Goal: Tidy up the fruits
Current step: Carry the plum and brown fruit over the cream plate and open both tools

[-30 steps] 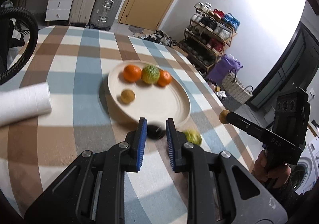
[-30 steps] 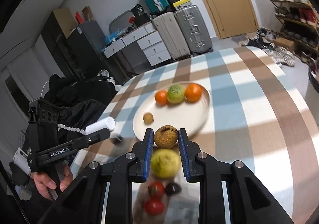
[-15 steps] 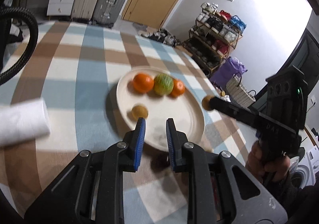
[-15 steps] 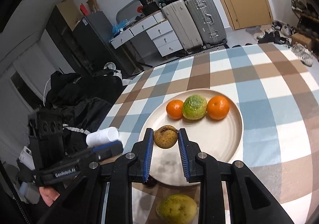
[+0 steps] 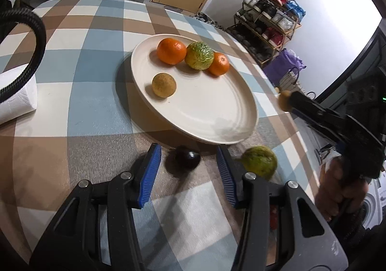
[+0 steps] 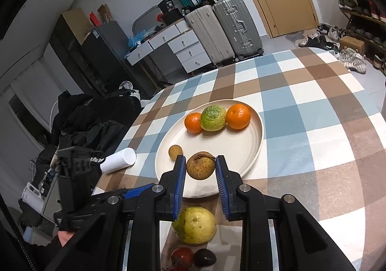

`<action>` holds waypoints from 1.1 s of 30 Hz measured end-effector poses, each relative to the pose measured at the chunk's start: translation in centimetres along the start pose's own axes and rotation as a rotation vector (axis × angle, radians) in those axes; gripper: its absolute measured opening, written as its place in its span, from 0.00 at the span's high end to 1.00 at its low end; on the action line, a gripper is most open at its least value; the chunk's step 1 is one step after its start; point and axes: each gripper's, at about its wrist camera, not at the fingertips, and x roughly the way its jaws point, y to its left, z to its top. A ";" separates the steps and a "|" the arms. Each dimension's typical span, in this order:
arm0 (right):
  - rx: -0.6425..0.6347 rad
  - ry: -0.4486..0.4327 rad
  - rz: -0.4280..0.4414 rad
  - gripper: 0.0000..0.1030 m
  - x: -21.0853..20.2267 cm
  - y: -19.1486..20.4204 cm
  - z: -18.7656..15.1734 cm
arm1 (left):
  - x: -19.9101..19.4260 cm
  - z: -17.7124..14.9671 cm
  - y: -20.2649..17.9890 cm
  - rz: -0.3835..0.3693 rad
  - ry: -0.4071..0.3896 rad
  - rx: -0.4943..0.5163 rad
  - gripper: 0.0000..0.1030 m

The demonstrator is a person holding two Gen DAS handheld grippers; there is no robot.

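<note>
1. Blue pads line the left gripper [image 5: 187, 159]; its jaws stand wide open on both sides of a dark fruit [image 5: 183, 159] that lies on the checked tablecloth [image 5: 96, 107], not touching it.
2. Just to the right lies a yellow-green fruit [image 5: 260, 161], also on the cloth.
3. The right gripper [image 6: 200, 166] is closed on a brown pear [image 6: 200, 165], which it holds over the near part of the plate [image 6: 241, 150].
4. On the plate lies a small brown fruit [image 5: 164, 84].
5. Farther back, two oranges [image 5: 171, 51] touch a green fruit [image 5: 199, 55] between them.
</note>
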 end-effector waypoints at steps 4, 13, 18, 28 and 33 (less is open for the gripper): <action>-0.008 -0.001 0.006 0.75 -0.2 0.3 -0.1 | 0.6 0.1 -0.6 0.008 0.011 0.035 0.64; -0.081 0.026 0.020 0.75 1.2 2.1 1.3 | -1.0 0.6 -1.1 -0.001 -0.007 0.065 0.80; -0.125 0.026 0.052 0.75 2.5 3.5 4.0 | -3.4 3.0 -0.9 -0.009 -0.079 0.072 0.80; -0.184 0.120 0.073 0.75 8.9 5.8 8.9 | -1.8 8.8 0.5 0.009 -0.155 0.055 0.80; -0.192 0.194 0.083 0.75 12.7 5.8 9.9 | 0.8 9.7 1.7 0.012 -0.132 0.025 0.80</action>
